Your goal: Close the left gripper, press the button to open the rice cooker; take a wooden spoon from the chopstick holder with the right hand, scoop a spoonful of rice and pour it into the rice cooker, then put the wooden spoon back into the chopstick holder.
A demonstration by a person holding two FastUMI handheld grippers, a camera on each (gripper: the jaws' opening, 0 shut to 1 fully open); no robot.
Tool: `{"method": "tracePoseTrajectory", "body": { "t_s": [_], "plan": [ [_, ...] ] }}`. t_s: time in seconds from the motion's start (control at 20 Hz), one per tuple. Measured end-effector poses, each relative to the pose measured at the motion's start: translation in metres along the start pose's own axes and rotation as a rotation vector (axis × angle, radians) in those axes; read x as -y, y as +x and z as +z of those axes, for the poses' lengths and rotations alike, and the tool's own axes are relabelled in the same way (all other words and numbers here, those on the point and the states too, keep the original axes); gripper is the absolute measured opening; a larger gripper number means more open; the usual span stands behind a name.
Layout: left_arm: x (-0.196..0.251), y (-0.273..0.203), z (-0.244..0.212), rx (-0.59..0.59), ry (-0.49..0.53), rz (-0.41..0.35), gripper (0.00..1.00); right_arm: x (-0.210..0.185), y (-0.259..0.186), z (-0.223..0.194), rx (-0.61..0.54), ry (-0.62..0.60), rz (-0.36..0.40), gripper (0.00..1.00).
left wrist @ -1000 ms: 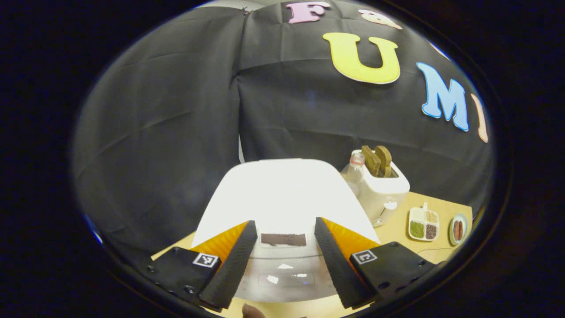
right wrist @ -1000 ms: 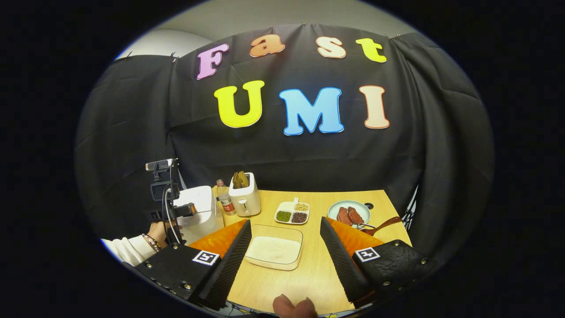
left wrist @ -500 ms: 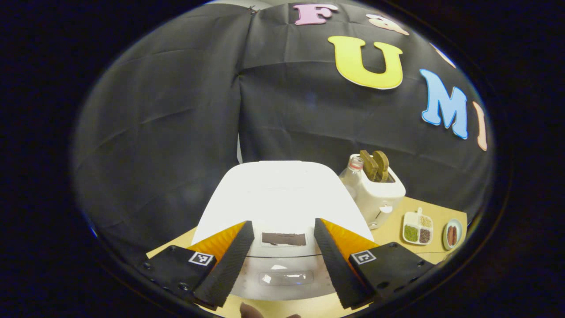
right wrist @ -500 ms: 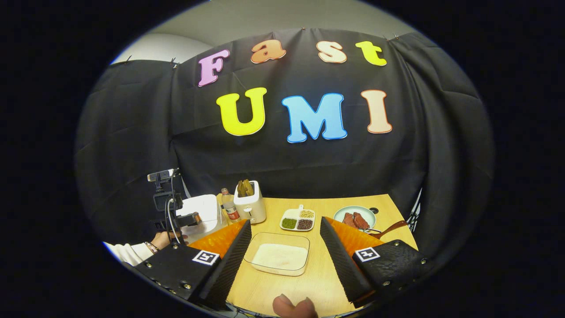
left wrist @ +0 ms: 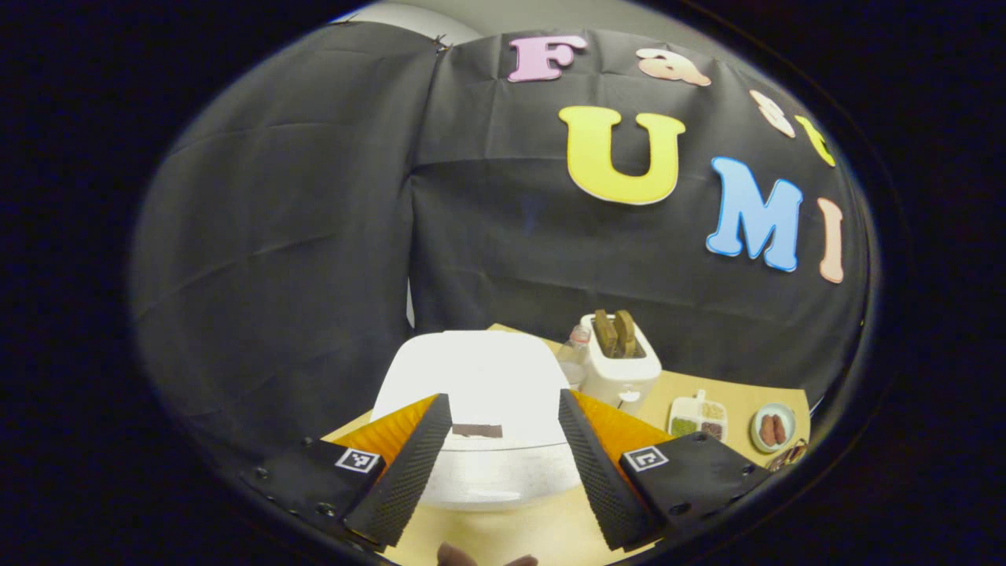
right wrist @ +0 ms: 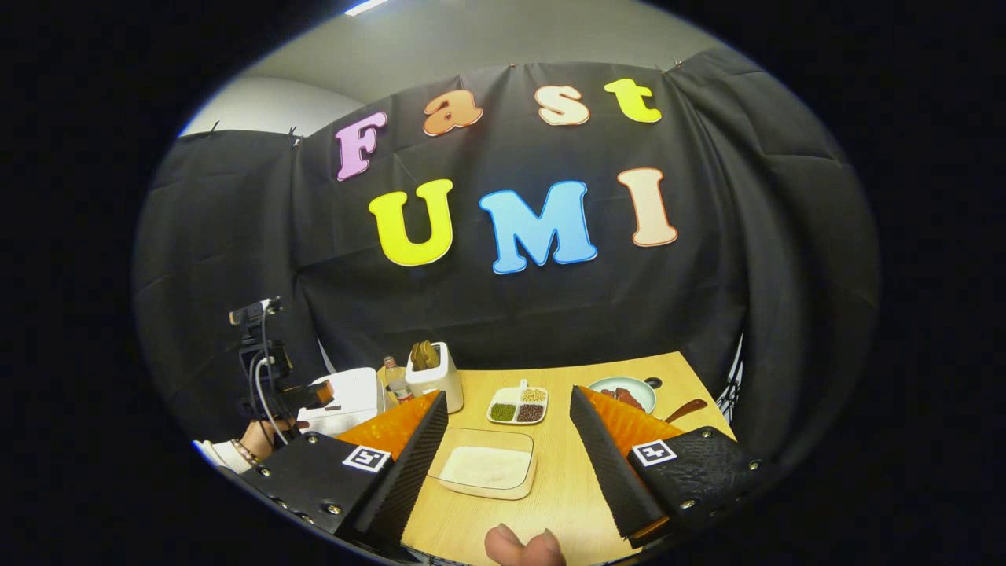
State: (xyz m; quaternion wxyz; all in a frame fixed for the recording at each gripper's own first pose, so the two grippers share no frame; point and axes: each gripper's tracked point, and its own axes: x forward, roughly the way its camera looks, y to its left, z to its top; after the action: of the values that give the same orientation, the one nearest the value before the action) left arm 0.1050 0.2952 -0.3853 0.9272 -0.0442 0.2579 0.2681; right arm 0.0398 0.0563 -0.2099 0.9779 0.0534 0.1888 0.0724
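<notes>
Left gripper view: left gripper [left wrist: 497, 464] spread wide, hovering just before closed rice cooker [left wrist: 479, 393]. Right gripper view: right gripper [right wrist: 507, 464] spread too, above rice dish [right wrist: 486, 470]; cooker far left.

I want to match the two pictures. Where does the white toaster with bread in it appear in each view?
Left gripper view: the toaster stands right of centre, just behind and to the right of the white rice cooker.
Right gripper view: the toaster stands left of centre, at the back of the table, to the right of the rice cooker.
Shared landmark: the divided dish of beans, on the toaster's right in both views.
</notes>
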Motion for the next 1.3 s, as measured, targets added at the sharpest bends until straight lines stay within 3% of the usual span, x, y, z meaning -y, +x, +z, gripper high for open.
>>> {"method": "tracePoseTrajectory", "body": {
  "t_s": [0.25, 0.35, 0.45, 0.5, 0.55, 0.8, 0.95, 1.2, 1.3],
  "plan": [
    [0.061, -0.134, 0.069, 0.127, -0.03, -0.157, 0.95, 0.03, -0.009, 0.037, 0.077, -0.039, -0.006, 0.95],
    [0.096, -0.2, 0.103, 0.221, -0.018, -0.276, 0.98, 0.042, -0.016, 0.058, 0.127, -0.072, -0.016, 0.95],
    [0.138, -0.271, 0.124, 0.289, -0.016, -0.419, 0.94, 0.046, -0.024, 0.071, 0.161, -0.125, -0.008, 0.95],
    [0.145, -0.304, 0.133, 0.322, -0.016, -0.448, 0.99, 0.041, -0.027, 0.078, 0.172, -0.149, 0.012, 0.95],
    [0.141, -0.327, 0.137, 0.351, -0.015, -0.443, 0.94, 0.034, -0.03, 0.084, 0.19, -0.166, 0.036, 0.95],
    [0.138, -0.407, 0.155, 0.434, 0.03, -0.466, 0.93, 0.002, -0.063, 0.125, 0.298, -0.232, 0.074, 0.95],
    [0.125, -0.423, 0.16, 0.469, 0.055, -0.449, 0.93, -0.011, -0.076, 0.135, 0.329, -0.253, 0.073, 0.95],
    [0.092, -0.423, 0.161, 0.471, -0.004, -0.427, 0.93, -0.032, -0.087, 0.139, 0.352, -0.233, 0.091, 0.95],
    [0.08, -0.422, 0.163, 0.474, 0.007, -0.414, 0.99, -0.042, -0.091, 0.138, 0.353, -0.232, 0.1, 0.95]
  ]
}}
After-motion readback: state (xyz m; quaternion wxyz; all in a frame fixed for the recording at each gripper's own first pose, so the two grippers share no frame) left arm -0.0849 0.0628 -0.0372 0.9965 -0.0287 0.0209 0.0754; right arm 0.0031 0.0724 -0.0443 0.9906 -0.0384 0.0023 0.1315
